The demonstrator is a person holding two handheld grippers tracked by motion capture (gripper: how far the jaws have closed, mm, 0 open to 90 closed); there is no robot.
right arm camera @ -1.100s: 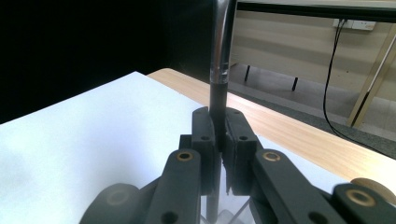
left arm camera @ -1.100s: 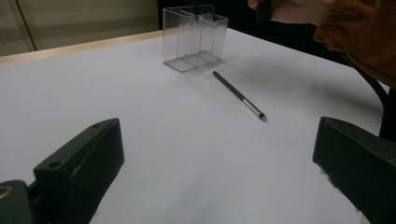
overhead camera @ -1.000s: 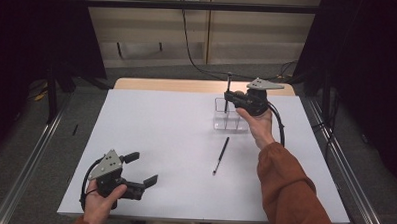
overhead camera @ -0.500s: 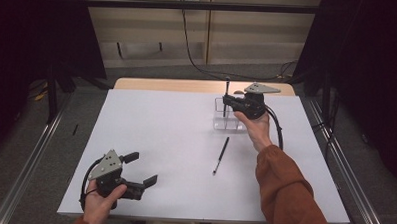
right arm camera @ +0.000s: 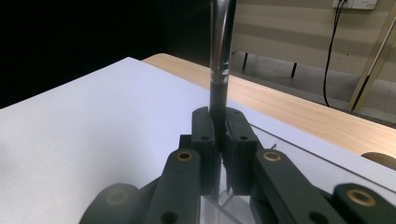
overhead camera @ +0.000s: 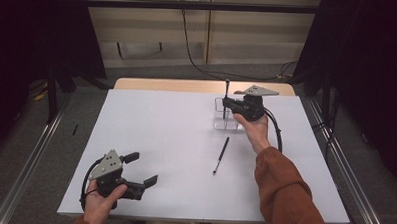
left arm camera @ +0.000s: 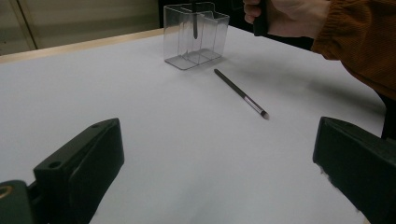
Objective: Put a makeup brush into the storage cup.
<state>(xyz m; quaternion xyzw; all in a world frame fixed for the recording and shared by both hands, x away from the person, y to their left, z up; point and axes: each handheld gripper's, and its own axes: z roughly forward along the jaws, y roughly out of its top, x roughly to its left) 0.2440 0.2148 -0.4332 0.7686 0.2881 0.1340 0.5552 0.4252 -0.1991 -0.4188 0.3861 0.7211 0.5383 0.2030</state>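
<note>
Dark and slender, a pen stands upright, pinched between the closed jaws of the right gripper, its lower end dipping into a clear plastic holder with several compartments; which compartment cannot be told. That holder sits on the white table cover toward the far right. A second pen lies flat on the cover, just in front of the holder and apart from it. Near the front left edge, the left gripper rests in the person's hand, jaws spread wide with nothing between them. Past the cover's far edge runs a strip of wooden tabletop.
</note>
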